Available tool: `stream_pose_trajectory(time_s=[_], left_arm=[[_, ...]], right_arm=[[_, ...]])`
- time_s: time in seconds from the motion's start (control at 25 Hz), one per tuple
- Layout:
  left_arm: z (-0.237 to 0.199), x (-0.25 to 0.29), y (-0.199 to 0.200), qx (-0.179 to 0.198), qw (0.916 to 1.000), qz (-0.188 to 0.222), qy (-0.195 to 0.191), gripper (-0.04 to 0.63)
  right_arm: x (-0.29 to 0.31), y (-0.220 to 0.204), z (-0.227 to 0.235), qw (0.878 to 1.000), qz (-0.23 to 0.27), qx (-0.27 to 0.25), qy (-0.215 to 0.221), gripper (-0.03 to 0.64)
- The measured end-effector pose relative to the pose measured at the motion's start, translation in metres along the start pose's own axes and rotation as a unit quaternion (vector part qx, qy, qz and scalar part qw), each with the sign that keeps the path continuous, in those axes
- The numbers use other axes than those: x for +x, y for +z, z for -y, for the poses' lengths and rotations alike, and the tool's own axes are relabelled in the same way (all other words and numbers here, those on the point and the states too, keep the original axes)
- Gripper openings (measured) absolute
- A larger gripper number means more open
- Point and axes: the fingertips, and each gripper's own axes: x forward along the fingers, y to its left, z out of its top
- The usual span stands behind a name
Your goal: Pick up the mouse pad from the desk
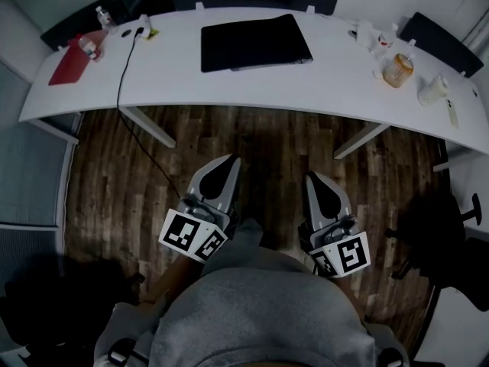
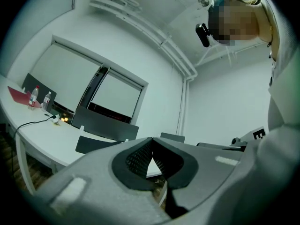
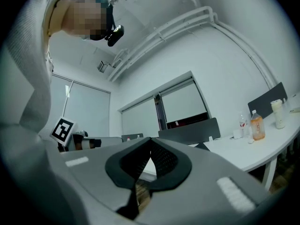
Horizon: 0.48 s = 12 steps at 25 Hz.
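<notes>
The mouse pad (image 1: 256, 43) is lying flat on the white desk (image 1: 321, 86), near the middle of it and closer to the far edge, with 1 long side facing the person. Both grippers are being held low over the wooden floor (image 1: 267, 140), well apart from the desk and not touching anything. The left gripper (image 1: 229, 165) is keeping its 2 jaws pressed together with nothing between them, and the right gripper (image 1: 315, 182) is doing the same, so both are empty. The pad is looking thin, dark and wide, so I am judging it to be light, soft and bendable, probably with a rubber underside that is gripping the smooth desk. It will likely be sagging when lifted from 1 side only. Because it is lying flush, there is no thick part to pinch; I am thinking the best place is a near corner or the near long edge, where 1 jaw can be sliding under it. Taking 2 corners, 1 with each gripper, is seeming safer.
</notes>
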Motion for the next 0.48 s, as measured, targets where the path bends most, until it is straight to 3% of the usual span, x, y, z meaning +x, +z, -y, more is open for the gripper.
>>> stream_pose_trajectory(time_s=[0.48], left_arm=[[-0.085,0.066,0.014,-0.006,0.9998,-0.006,-0.019,-0.002]], right_arm=[[0.101,-0.011,0.029,1.000,-0.002,0.000,-0.015,0.003]])
